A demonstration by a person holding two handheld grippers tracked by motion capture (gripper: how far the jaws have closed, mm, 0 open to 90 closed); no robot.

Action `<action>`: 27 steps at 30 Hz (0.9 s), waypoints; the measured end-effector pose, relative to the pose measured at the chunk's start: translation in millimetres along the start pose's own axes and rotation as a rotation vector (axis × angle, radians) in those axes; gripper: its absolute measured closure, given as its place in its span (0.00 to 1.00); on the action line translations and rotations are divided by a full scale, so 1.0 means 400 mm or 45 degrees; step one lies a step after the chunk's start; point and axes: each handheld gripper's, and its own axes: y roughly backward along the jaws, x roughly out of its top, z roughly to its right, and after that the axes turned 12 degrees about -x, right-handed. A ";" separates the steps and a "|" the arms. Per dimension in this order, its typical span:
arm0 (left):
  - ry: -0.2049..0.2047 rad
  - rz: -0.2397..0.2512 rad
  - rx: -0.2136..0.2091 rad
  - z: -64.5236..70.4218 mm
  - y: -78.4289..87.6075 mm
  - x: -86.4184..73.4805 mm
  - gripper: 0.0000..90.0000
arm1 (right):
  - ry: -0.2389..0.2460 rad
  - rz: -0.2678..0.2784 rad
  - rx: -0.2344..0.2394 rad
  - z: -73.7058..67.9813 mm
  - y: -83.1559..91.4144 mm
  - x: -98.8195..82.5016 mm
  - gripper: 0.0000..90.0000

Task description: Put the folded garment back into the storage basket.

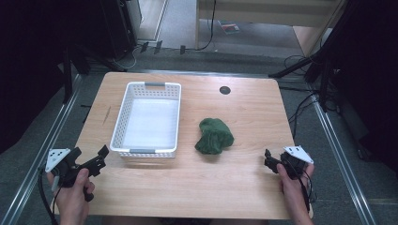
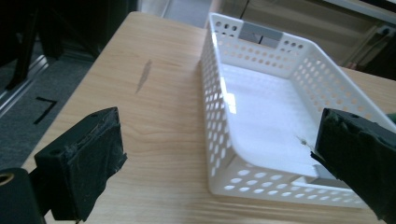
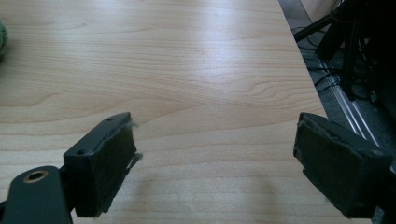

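We are counting one table (image 1: 244, 187), wooden, and on it one white basket (image 1: 123, 110) and one green cloth (image 1: 214, 136), bunched up. We are seeing one dark round hole (image 1: 225, 90) in the tabletop and one thin dark streak (image 1: 107, 115) on the wood left of the basket. We are counting two grippers, the left gripper (image 1: 89, 156) and the right gripper (image 1: 268, 159), each with two black jaws, so four jaws in all. We are seeing two hands, the left hand (image 1: 72, 194) and the right hand (image 1: 293, 180), and two grey three-cornered plates, one (image 1: 56, 158) on each (image 1: 297, 153) gripper. The basket is showing two grey handle strips, one (image 1: 155, 85) at the far end and one (image 1: 142, 151) at the near end.
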 end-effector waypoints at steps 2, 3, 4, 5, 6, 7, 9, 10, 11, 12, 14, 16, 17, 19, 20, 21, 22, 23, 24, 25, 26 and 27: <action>0.000 0.004 -0.004 0.008 -0.003 0.004 0.02 | 0.003 0.001 0.002 0.000 0.000 0.000 0.15; -0.008 0.000 -0.006 0.015 -0.005 0.008 0.02 | 0.003 0.001 0.002 0.000 0.000 0.000 0.15; -0.017 -0.003 -0.011 0.022 -0.007 0.013 0.02 | 0.005 0.001 0.005 0.000 0.000 0.000 0.15; -0.030 -0.005 -0.020 0.038 -0.012 0.022 0.02 | 0.003 -0.001 0.004 0.000 -0.001 0.000 0.15; -0.035 -0.005 -0.027 0.045 -0.014 0.026 0.02 | 0.003 -0.001 0.004 0.000 -0.001 0.000 0.15; -0.035 -0.005 -0.027 0.045 -0.014 0.026 0.02 | 0.003 -0.001 0.004 0.000 -0.001 0.000 0.15; -0.055 -0.011 -0.045 0.066 -0.026 0.036 0.02 | 0.003 -0.002 0.005 0.000 -0.001 0.000 0.15; -0.055 -0.011 -0.045 0.066 -0.026 0.036 0.02 | 0.003 -0.002 0.005 0.000 -0.001 0.000 0.15; -0.055 -0.010 -0.057 0.075 -0.032 0.040 0.02 | 0.003 -0.002 0.005 0.000 -0.001 0.000 0.15; -0.063 -0.014 -0.060 0.080 -0.035 0.042 0.02 | 0.004 -0.002 0.005 0.000 -0.001 0.000 0.15; -0.076 -0.013 -0.088 0.102 -0.047 0.048 0.02 | 0.003 -0.003 0.006 0.000 -0.001 0.000 0.15; -0.083 -0.010 -0.097 0.116 -0.057 0.051 0.02 | 0.004 -0.005 0.005 0.000 -0.001 0.001 0.15; -0.083 -0.010 -0.097 0.116 -0.057 0.051 0.02 | 0.003 -0.005 0.005 0.000 -0.001 0.001 0.15; -0.092 -0.021 -0.108 0.128 -0.067 0.052 0.02 | 0.003 -0.005 0.006 0.001 -0.001 0.001 0.15; -0.094 -0.026 -0.109 0.135 -0.073 0.053 0.02 | 0.004 -0.006 0.007 0.001 -0.001 0.001 0.15; -0.098 -0.028 -0.115 0.142 -0.078 0.053 0.02 | 0.004 -0.006 0.007 0.001 -0.001 0.001 0.15; -0.101 -0.033 -0.125 0.149 -0.084 0.053 0.02 | 0.004 -0.007 0.007 0.000 -0.002 0.001 0.15; -0.109 -0.042 -0.130 0.155 -0.089 0.053 0.02 | 0.004 -0.007 0.007 0.000 -0.002 0.001 0.15; -0.117 -0.051 -0.142 0.169 -0.101 0.053 0.02 | 0.004 -0.008 0.010 0.001 -0.002 0.001 0.15; -0.117 -0.051 -0.142 0.169 -0.101 0.053 0.02 | 0.005 -0.008 0.010 0.001 -0.002 0.001 0.15; -0.118 -0.054 -0.148 0.175 -0.106 0.053 0.02 | 0.005 -0.008 0.010 0.001 -0.002 0.001 0.15; -0.117 -0.058 -0.153 0.181 -0.112 0.053 0.02 | 0.008 -0.006 0.011 0.001 -0.002 0.001 0.15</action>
